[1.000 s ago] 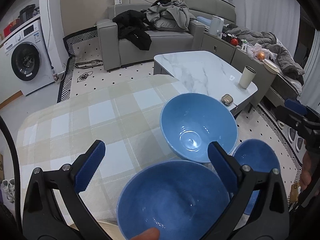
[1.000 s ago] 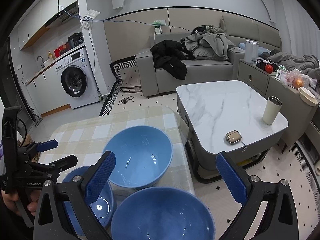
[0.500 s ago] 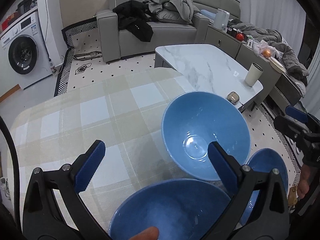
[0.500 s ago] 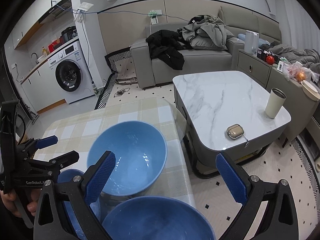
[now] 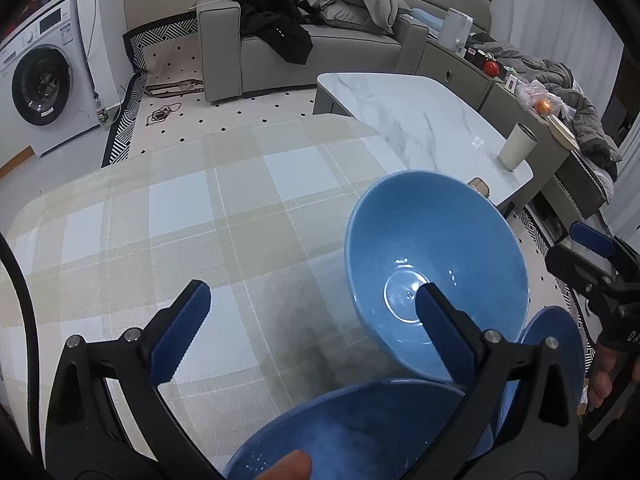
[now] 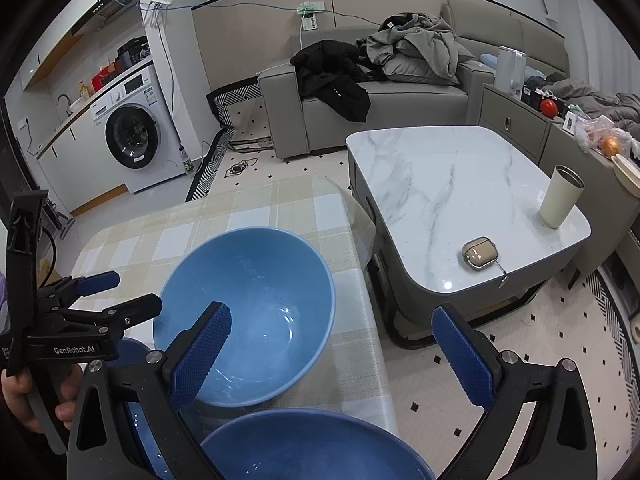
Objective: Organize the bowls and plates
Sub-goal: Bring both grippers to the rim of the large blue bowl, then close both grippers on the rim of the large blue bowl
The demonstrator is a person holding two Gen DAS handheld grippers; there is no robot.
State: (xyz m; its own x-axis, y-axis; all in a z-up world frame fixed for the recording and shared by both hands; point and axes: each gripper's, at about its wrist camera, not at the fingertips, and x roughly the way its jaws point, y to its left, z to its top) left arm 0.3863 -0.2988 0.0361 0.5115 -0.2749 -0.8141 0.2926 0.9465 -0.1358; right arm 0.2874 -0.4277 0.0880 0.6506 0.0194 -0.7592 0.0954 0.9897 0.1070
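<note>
Nearest to both cameras sits a blue bowl at the bottom edge, partly cut off. The left gripper stands wide open above it and holds nothing; the right gripper is also wide open and empty. Just behind, a big bowl rests on the checked table, near its edge. A small bowl lies beside it, mostly hidden by the gripper arms. Farther away stands a marble table with a cup and a small case. Behind are a sofa with clothes and a washer.
</note>
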